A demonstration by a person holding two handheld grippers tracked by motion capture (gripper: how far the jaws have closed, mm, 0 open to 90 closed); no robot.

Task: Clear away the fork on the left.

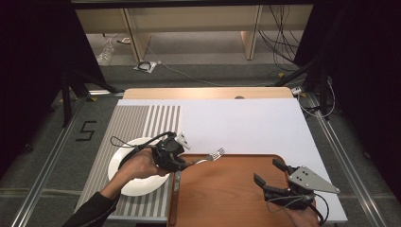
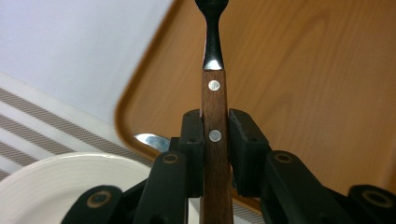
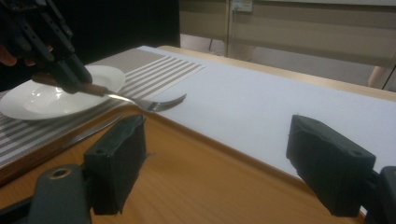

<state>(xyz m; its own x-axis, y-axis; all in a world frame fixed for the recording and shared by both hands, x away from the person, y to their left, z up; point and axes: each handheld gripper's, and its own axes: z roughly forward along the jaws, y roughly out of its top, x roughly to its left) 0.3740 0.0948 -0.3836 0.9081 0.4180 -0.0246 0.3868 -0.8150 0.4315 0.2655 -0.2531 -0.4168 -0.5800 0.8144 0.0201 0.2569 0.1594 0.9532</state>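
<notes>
Left gripper (image 1: 185, 164) pinches the fork (image 1: 208, 157) by its wooden handle – in the left gripper view both pads press flat on the handle sides, between the two rivets and below. Fork (image 2: 214, 88) runs straight out toward 12 o'clock in that view, steel neck and tines past the pads. In the high view the fork sits near the frame's 6 o'clock, left of centre, tines pointing to about 2 o'clock, head over the far-left corner of the wooden tray (image 1: 227, 189) where it meets the white board (image 1: 246, 123). In the right gripper view the fork (image 3: 140, 100) is held level and clear of the surface, tines at the tray edge.

Right gripper (image 1: 271, 176) is spread wide with nothing between the jaws, hovering over the tray's right half at roughly 5 o'clock in the high view (grey plate on top, cable trailing back to the hand).

White plate (image 1: 130, 182) sits on the striped placemat (image 1: 142, 123) at 9 o'clock of the tray, partly under the left hand (image 1: 139, 165). A knife (image 1: 177, 182) lies between plate and tray – blade along the tray's left rim.
</notes>
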